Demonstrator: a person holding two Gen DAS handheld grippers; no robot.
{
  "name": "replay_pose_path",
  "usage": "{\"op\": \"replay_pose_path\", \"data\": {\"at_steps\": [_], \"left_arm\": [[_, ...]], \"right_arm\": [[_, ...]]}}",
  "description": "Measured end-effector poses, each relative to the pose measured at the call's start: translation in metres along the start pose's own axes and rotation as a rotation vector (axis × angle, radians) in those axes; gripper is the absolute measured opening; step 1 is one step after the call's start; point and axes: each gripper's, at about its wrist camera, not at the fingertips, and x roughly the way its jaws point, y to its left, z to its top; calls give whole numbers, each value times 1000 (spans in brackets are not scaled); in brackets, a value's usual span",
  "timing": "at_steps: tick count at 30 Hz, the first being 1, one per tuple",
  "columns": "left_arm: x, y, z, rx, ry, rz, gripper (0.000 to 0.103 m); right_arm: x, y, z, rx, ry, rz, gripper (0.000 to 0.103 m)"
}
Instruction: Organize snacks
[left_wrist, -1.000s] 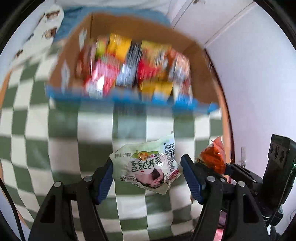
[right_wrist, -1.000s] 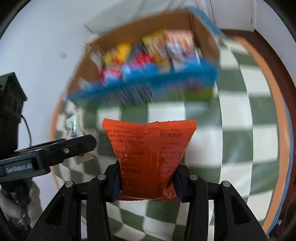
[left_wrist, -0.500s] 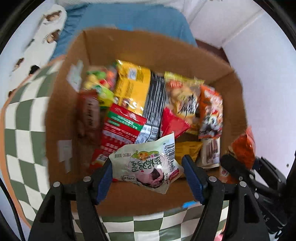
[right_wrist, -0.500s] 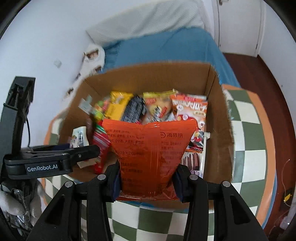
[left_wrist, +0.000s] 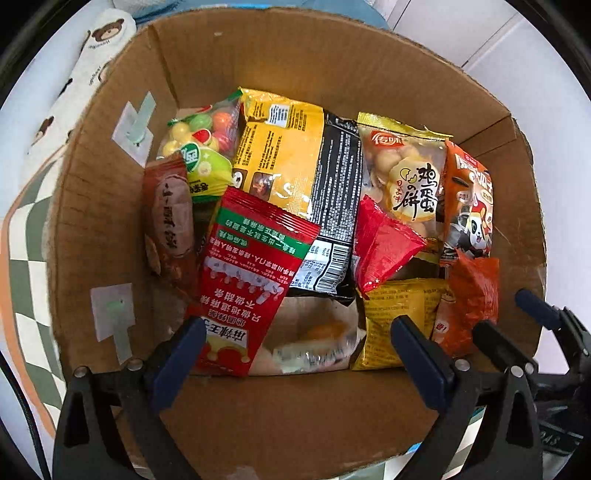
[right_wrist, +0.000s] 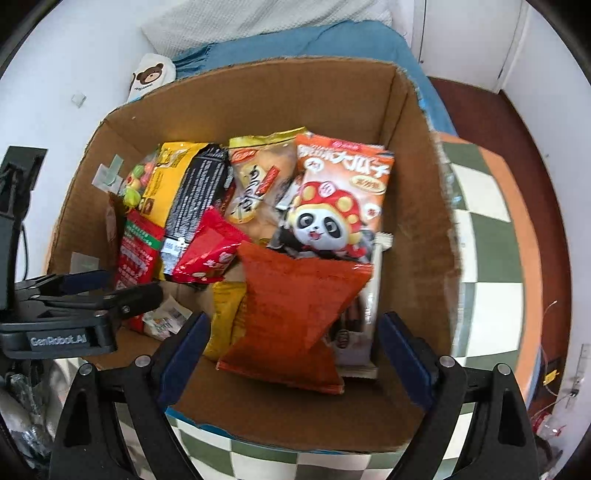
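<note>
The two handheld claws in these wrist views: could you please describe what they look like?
Both match. The left claw and right claw each have glossy black plastic arms with triangular cut-outs and small silver rivets, ending in dark blue pads. Seen from the right wrist view, the left claw's black body bears white "GenRobot.AI" lettering, with a thin black cable beside it.

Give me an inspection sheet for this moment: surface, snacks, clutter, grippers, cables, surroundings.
Surface: green-and-white checked cloth.
Job's things: cardboard box full of snack packs; orange pack and pale pack lie in its near end.
Clutter: nothing seen.
Grippers: left hand-held gripper and right hand-held gripper open over the box, jaws just opened, pads touching no pack.
Cables: thin black cable by the left gripper.
Surroundings: blue blanket, bear-print cloth, white walls.
</note>
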Motion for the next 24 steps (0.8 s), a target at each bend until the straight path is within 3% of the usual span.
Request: {"op": "replay_pose_path", "data": {"at_steps": [9, 15, 24], "left_arm": [[-37, -16, -28, 28, -138, 95, 102], [-67, -22, -52, 27, -220, 99, 102], [-125, -25, -90, 46, -363, 99, 102]], "right_arm": [[-23, -7, -16, 9, -54, -58, 97], [-48, -9, -28, 28, -102, -63, 97], [-116, 2, -66, 25, -242, -88, 98]]}}
